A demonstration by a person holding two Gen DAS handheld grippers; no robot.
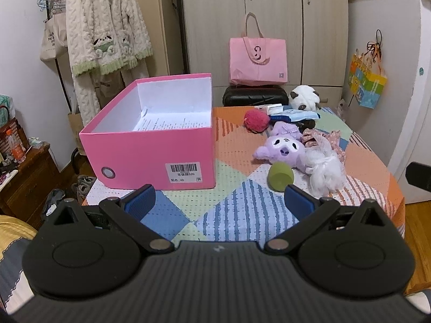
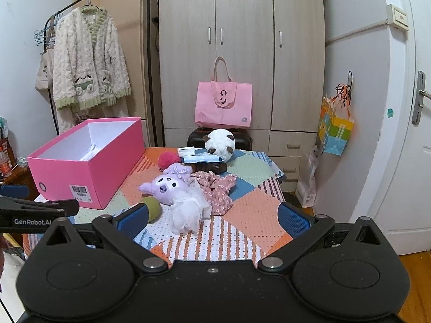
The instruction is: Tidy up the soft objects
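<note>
An open pink box [image 1: 150,150] [image 2: 89,172] stands on the left of the patchwork table [image 1: 231,145] [image 2: 242,220], holding only printed paper. To its right lie a purple plush [image 1: 282,149] [image 2: 167,187], a white mesh puff [image 1: 327,173] [image 2: 188,214], a green sponge egg [image 1: 280,175] [image 2: 152,208], a floral pink cloth [image 1: 320,138] [image 2: 218,187], a red fuzzy ball [image 1: 257,119] [image 2: 168,160] and a white round plush [image 1: 304,97] [image 2: 219,141]. My left gripper [image 1: 219,202] is open near the table's front edge. My right gripper [image 2: 214,219] is open too, with nothing between its fingers.
A blue packet [image 1: 293,115] [image 2: 200,158] and a small white box [image 1: 269,107] lie at the table's far side. Behind it a pink bag [image 1: 257,62] [image 2: 223,105] sits on a black case before a wardrobe. A clothes rack [image 2: 89,62] stands left; a door [image 2: 414,134] is right.
</note>
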